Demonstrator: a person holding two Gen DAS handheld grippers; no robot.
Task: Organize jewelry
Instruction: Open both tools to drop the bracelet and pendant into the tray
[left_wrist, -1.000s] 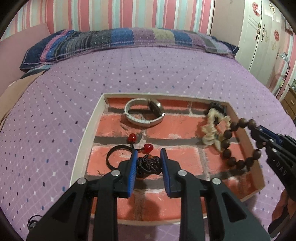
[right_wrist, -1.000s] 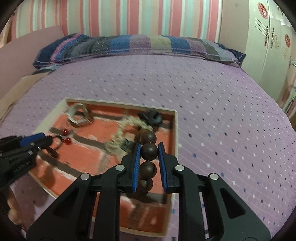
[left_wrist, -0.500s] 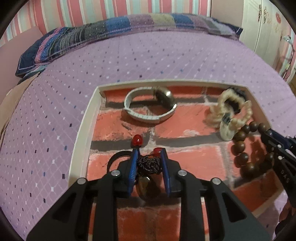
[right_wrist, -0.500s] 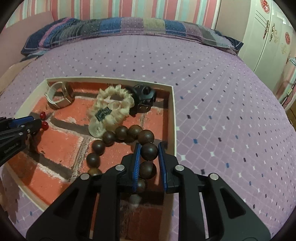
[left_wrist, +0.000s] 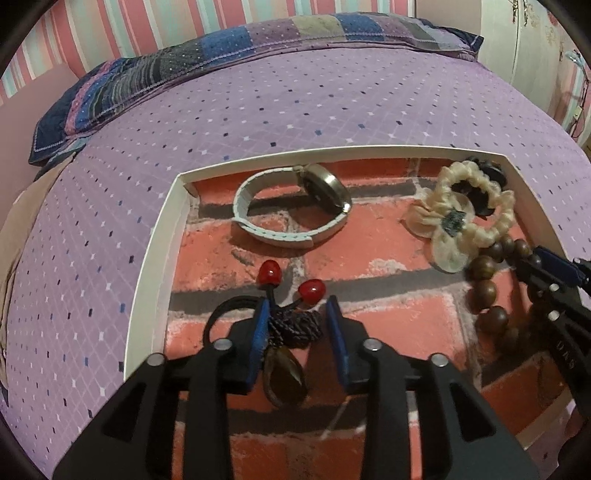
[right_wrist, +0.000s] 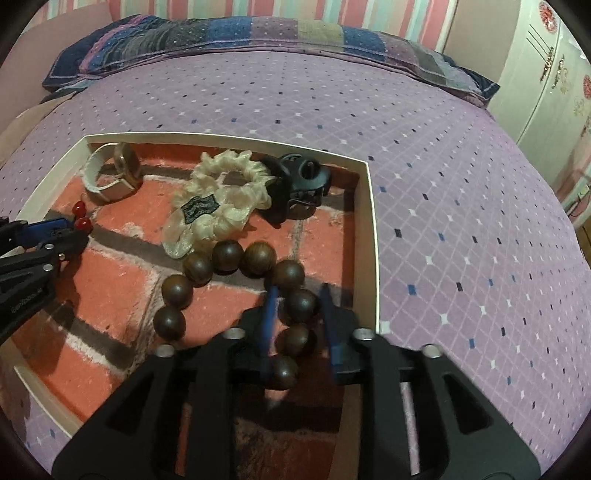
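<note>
Left gripper (left_wrist: 297, 332) low at 6 o'clock of its own view, pads parted around a dark cord knot (left_wrist: 295, 326), a thin sliver of tray floor showing beside the right pad: released, not clamped. Right gripper (right_wrist: 298, 314) likewise at 6 o'clock of its view, let go, with gaps on both sides of the one wooden bead between its blurred blue pads.

Underneath everything, a purple bedspread (left_wrist: 295, 103) with small diamond dots. At 12 o'clock, a long patchwork pillow (left_wrist: 221, 55) against a striped wall. At 2 o'clock in the right wrist view, a pale wardrobe (right_wrist: 546, 74).

On the bedspread, a shallow white-rimmed tray (left_wrist: 155, 258) with a red brick-pattern floor, holding all the jewelry.

Inside the tray, as seen from the left wrist:
- at 12 o'clock, a watch (left_wrist: 255, 229) with a white strap, lying on its side;
- at 2 o'clock, a cream scrunchie (left_wrist: 476, 229), partly over a black hair claw (right_wrist: 303, 177) in the far corner;
- at 3 o'clock, a wooden bead bracelet (right_wrist: 258, 258), curved on the floor, touching the scrunchie's near edge;
- at 6 o'clock, a brown pendant (left_wrist: 284, 380) flat on the floor just below the knot;
- just above the knot, two red beads (left_wrist: 270, 272) on cord ends.
</note>
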